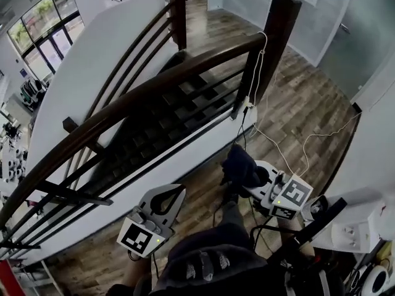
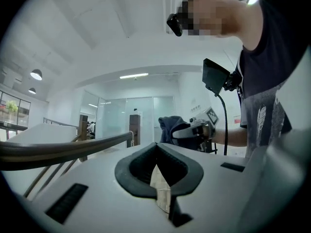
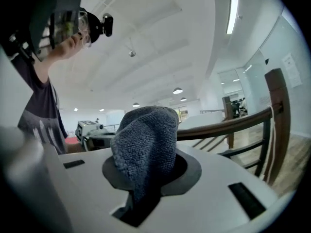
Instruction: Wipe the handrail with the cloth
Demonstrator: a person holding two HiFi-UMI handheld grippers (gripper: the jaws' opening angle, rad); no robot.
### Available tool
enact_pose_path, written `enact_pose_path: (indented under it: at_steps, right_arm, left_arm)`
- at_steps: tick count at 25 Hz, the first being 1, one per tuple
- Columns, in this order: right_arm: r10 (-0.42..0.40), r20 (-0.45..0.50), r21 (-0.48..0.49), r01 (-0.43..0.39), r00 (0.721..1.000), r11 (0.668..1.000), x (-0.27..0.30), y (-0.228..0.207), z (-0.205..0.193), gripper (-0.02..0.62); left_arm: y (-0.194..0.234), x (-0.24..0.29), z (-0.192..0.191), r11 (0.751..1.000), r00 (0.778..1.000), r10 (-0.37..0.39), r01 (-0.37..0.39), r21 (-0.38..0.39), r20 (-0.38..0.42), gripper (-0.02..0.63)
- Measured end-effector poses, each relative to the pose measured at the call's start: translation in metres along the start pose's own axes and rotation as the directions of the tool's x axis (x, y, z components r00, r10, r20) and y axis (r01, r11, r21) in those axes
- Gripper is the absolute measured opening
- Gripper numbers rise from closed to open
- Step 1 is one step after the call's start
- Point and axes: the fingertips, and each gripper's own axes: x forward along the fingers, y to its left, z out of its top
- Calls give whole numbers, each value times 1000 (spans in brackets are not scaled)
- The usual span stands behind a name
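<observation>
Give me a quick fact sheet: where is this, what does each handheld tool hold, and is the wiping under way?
Place: indoors, wood floor beside stairs
Handrail: dark, curved, above the stairs
Right gripper: shut on a dark grey cloth
Left gripper: shut, empty
Wiping: not begun; cloth held apart from the handrail

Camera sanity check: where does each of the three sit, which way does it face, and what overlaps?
Head view: on the person's head, facing steeply down at the handrail and stairs; shows left gripper, right gripper, torso.
Left gripper view: on the left gripper, looking along its shut, empty jaws toward handrail and right gripper; arm, torso at right.
Right gripper view: on the right gripper, along jaws clamped on the cloth; handrail right, torso left.
Shared: handrail and cloth in all three.
</observation>
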Motion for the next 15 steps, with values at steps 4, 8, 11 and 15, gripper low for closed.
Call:
enact_pose_path:
  at_steps: [4,8,11,15]
  right_arm:
    - [-206,-67,-52,202,976,978,-14,-185,-2,69]
    - [-396,-53,-169,382,917,908,-6,-391,42,70]
    - [-483,-14,-272,462,875,844,17,-530,97,70]
    - [-613,-82,-435,525,786,732,69,-680,127,71]
  left_arm:
    - [46,86,-26,986,978,165,-168,-8,-130,6]
    - [71,174,-37,974,962,197,-214,-73,-189,6]
    - [88,231,-46,968,952,207,-233,-95,-224,6]
    - [93,265,-67,960,929,218,-259,-104,-298,6]
